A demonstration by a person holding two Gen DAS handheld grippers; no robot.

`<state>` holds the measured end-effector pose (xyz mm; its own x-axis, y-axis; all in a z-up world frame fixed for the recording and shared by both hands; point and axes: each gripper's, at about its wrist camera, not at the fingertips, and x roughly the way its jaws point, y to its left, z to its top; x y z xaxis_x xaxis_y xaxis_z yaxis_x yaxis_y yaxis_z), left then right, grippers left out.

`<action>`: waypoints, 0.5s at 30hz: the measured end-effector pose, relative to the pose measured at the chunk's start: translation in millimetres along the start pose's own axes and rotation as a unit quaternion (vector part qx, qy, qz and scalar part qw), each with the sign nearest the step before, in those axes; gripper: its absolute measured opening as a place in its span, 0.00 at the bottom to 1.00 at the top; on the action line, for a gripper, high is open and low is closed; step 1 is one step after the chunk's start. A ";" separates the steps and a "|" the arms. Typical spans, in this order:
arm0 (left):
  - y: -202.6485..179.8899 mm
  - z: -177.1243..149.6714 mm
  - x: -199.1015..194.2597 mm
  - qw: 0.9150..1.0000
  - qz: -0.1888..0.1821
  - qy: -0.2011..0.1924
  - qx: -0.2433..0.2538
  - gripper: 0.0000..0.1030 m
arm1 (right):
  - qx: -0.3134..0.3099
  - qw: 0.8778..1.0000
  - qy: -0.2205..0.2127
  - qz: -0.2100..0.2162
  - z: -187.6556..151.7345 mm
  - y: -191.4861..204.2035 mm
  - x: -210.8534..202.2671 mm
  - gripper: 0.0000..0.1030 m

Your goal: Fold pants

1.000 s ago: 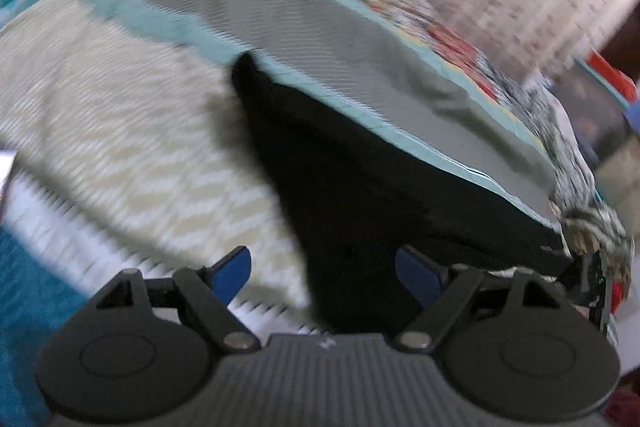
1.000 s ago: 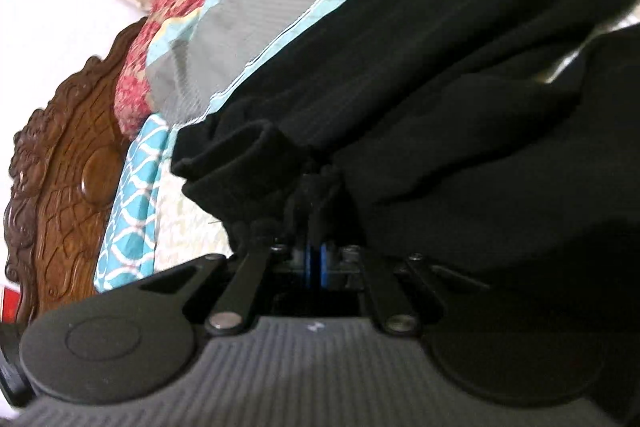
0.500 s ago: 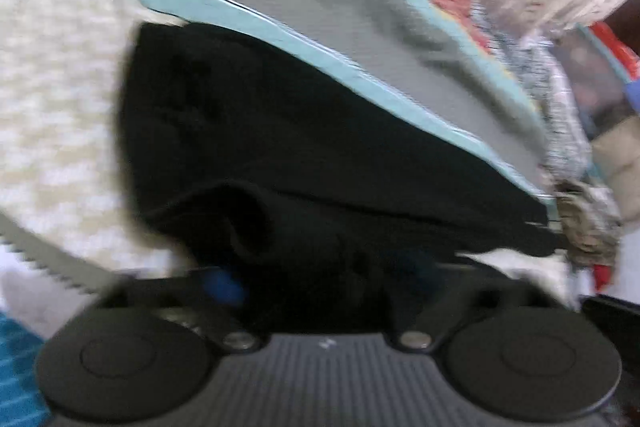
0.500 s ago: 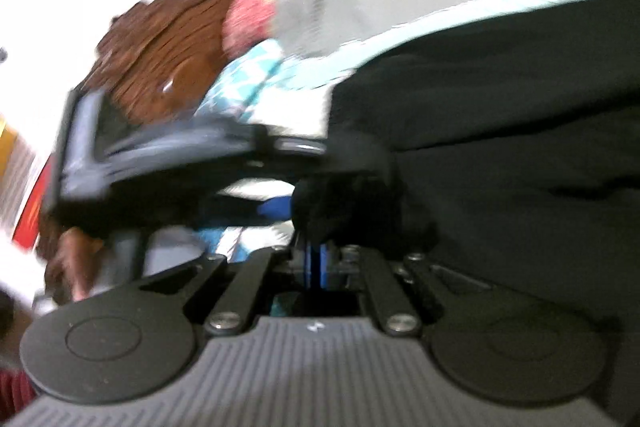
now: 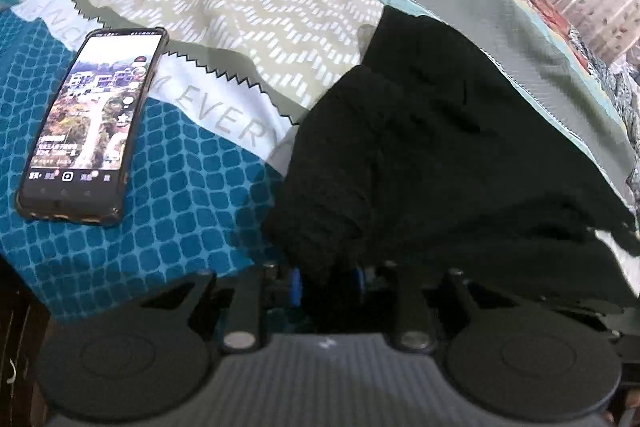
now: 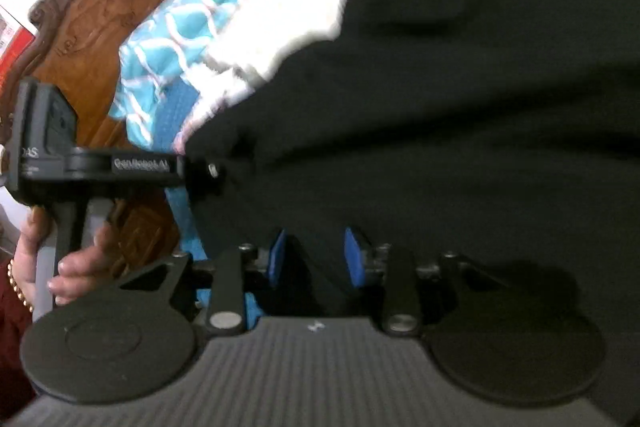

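Black pants (image 5: pixel 432 147) lie bunched on the bed, over the patterned bedspread (image 5: pixel 248 11). My left gripper (image 5: pixel 326 279) is clenched on a thick fold of them. My right gripper (image 6: pixel 316 259) has its blue pads apart, cloth between them, not pinched. A phone (image 5: pixel 90 123) lies apart, screen lit. Carved headboard (image 6: pixel 104 7) beyond.

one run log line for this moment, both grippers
step: fold pants | left gripper: pinching black pants | right gripper: parted around pants | phone: on bedspread
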<state>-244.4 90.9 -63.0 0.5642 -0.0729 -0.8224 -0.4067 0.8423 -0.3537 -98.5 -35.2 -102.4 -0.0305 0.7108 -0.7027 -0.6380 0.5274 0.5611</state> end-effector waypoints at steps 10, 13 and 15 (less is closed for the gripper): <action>-11.1 22.7 -84.9 0.991 0.043 -0.110 0.066 0.60 | 0.073 0.991 -0.114 -0.008 -34.6 -60.4 -116.0 0.36; -22.1 64.4 -75.3 0.985 0.074 -0.126 0.092 0.62 | 0.120 0.979 -0.161 -0.044 -46.4 -93.6 -147.1 0.36; -43.8 94.6 -57.3 0.978 0.086 -0.142 0.130 0.65 | 0.149 0.968 -0.189 -0.071 -49.4 -113.0 -168.8 0.36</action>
<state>-191.0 108.7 41.7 0.6959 0.2019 -0.6891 -0.3381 0.9388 -0.0664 -59.4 -237.8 -68.8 0.3613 0.7115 -0.6027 -0.3623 0.7026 0.6124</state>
